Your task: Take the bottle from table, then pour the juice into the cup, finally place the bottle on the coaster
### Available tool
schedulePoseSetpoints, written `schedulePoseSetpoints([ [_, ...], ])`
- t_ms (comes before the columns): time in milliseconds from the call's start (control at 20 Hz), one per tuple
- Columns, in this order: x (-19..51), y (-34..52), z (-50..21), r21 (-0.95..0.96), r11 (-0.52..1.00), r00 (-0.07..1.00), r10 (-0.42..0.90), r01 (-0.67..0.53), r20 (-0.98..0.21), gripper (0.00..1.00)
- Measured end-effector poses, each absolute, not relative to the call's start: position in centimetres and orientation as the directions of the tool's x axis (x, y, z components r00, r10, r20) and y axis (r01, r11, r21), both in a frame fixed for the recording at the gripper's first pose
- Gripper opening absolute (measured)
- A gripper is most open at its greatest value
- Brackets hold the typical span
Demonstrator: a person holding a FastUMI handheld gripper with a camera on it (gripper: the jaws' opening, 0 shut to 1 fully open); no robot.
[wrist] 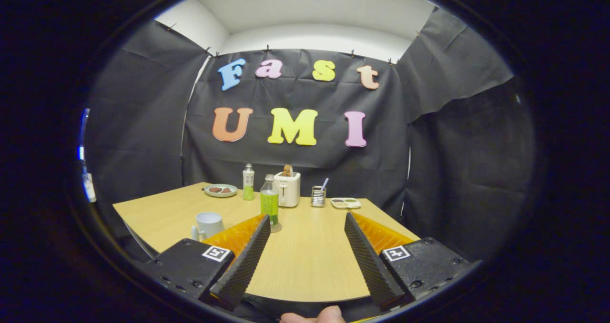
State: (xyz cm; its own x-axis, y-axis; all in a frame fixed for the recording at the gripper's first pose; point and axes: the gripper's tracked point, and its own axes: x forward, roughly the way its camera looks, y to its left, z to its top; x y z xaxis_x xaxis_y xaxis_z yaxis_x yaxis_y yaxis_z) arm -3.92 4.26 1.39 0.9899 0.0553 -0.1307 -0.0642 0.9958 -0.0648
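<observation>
A clear bottle with green juice (269, 203) stands upright on the wooden table (310, 261), just beyond my left fingertip (262, 223), which hides part of its base. A small round coaster (276, 227) seems to lie under it. To the left of my left finger sits a white cup (208, 225). My gripper (306, 217) is open wide above the table with nothing between its fingers. A second bottle with green liquid (248, 182) stands farther back.
Along the back of the table stand a plate with food (220, 190), a white toaster (289, 188), a metal holder with a utensil (318, 196) and a small flat tray (345, 202). A person's fingertip (314, 316) shows behind the gripper.
</observation>
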Motion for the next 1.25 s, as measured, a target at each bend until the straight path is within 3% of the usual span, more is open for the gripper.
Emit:
schedulePoseSetpoints([
  [1250,-5.0,2.4,0.9,0.027,0.999,0.995,0.025,-0.022,-0.098,1.00],
])
